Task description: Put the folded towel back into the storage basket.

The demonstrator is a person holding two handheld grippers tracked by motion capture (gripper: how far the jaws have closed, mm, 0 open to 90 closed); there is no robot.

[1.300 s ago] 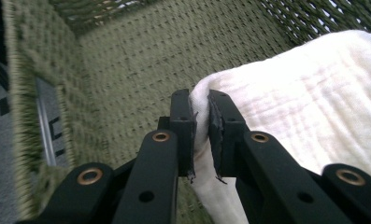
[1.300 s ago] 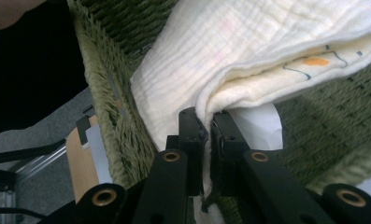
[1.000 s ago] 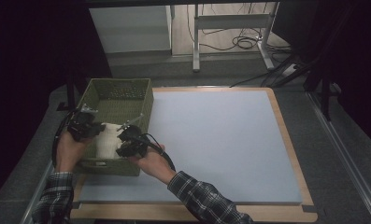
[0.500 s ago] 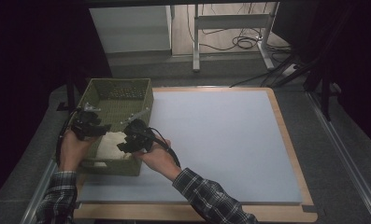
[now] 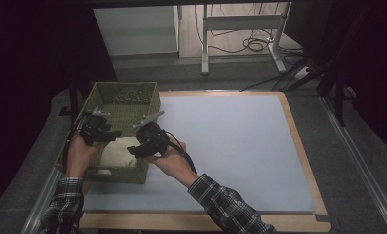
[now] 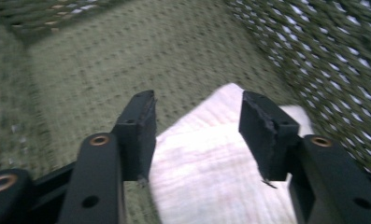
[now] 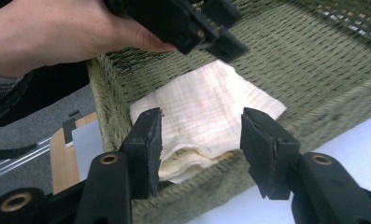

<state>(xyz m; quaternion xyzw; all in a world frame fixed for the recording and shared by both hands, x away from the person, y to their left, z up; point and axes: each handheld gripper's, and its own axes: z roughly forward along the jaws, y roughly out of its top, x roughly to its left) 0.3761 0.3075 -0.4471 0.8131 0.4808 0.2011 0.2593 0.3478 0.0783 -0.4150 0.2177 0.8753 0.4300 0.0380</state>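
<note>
In the high view, one green woven basket [image 5: 147, 100] sits at the left of the frame, on the left edge of a pale blue mat [image 5: 230, 146]. Inside its near end lies one folded cream cloth [image 5: 118, 150]. In the right gripper view the cloth [image 7: 206, 116] rests on the basket floor in the centre of the frame, its folded layers showing at the lower edge.

The step in hand looks like the release after setting the cloth into the basket. Both sets of jaws have just been opening. The left gripper [image 6: 197, 119] hangs over the cloth with its jaws part-way apart; nothing is pinched, and the pads seem clear of the fabric, though that view is blurred. The right gripper [image 7: 202, 135] stands just above the basket's near wall, jaws also half spread, with the cloth seen beyond the gap rather than gripped. In the high view the left gripper [image 5: 97, 131] and right gripper [image 5: 145, 141] sit side by side over the basket's near half.

Next, I judge, both hands need to lift straight out without snagging the cloth or the woven rim.

Count: two grippers, one basket, one cloth, one mat.
</note>
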